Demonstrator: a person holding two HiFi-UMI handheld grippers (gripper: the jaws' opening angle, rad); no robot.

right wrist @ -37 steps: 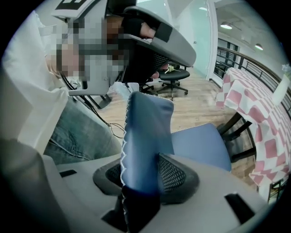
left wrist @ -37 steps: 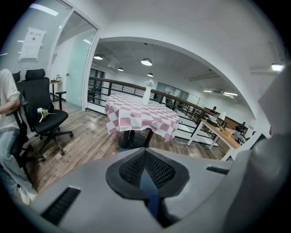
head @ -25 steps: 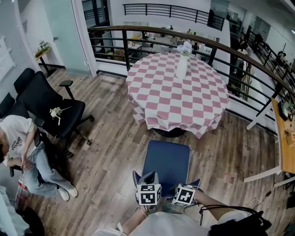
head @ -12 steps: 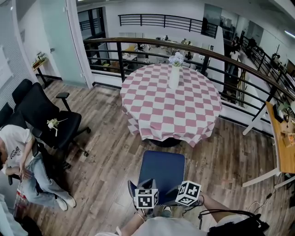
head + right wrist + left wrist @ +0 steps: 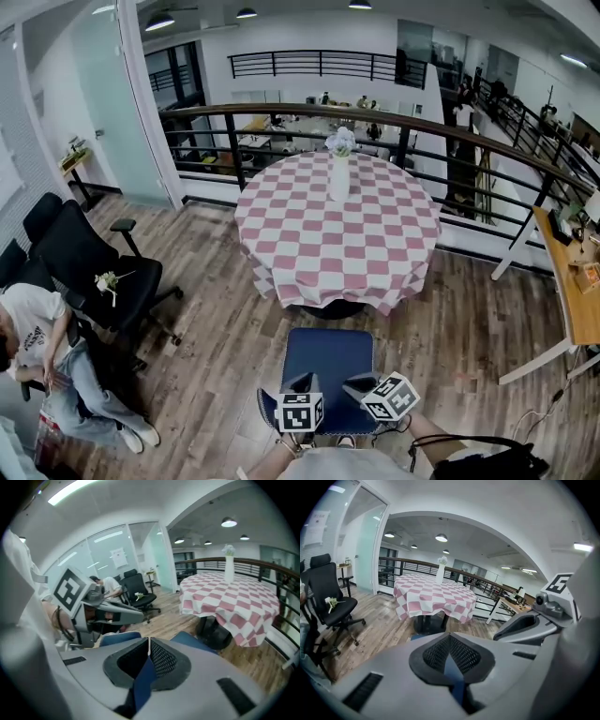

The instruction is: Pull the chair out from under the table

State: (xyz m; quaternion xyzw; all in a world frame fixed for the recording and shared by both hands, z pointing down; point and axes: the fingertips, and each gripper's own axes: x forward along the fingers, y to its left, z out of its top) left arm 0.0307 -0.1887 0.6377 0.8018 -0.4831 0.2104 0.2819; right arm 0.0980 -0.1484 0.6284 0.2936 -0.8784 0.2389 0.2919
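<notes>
Head view, chair: the blue chair (image 5: pixel 328 361) stands on the wood floor, out from under the round checked table (image 5: pixel 337 234), its far edge close to the hanging cloth.
Head view, claws: the left gripper (image 5: pixel 302 382) and the right gripper (image 5: pixel 360 384) sit side by side at the chair's near edge.
Head view, surroundings: vase (image 5: pixel 338 176) on the table; black office chair (image 5: pixel 94 272) at left.
Left gripper view, claw: narrow, pads pinched on a blue edge of the chair (image 5: pixel 453 677).
Right gripper view, claw: jaws closing, nearly together, with a blue strip of the chair (image 5: pixel 142 681) between the pads.
</notes>
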